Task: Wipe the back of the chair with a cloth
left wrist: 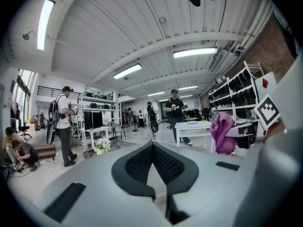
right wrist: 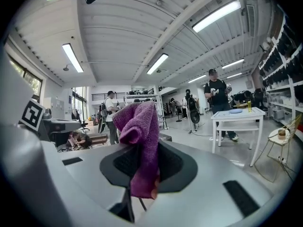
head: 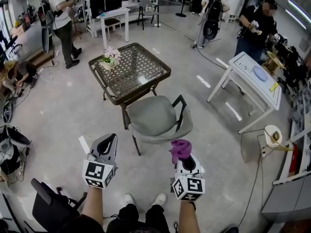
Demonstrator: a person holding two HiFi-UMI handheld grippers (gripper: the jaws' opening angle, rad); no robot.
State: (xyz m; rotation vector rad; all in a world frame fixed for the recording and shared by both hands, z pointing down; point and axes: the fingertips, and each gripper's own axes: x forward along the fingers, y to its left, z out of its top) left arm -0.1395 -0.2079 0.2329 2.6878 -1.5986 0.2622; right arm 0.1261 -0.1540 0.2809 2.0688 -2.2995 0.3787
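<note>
A chair [head: 151, 115] with a grey seat and black frame stands on the floor just ahead of me in the head view. Its back [head: 167, 131] faces me. My right gripper [head: 184, 155] is held up near the chair's back, shut on a purple cloth [head: 180, 148] that sticks up from the jaws. In the right gripper view the cloth [right wrist: 141, 131] drapes over the closed right gripper [right wrist: 142, 148]. My left gripper [head: 110, 141] hangs to the left of the chair, shut and empty. In the left gripper view the left gripper [left wrist: 152, 146] has its pads together, and the cloth [left wrist: 222, 134] shows at right.
Behind the chair stands a wicker table with a glass top [head: 163, 76], and a flower pot [head: 109, 58] sits on it. A white table [head: 255, 84] is at right, a black office chair [head: 51, 208] at lower left. Several people stand around the room's edges.
</note>
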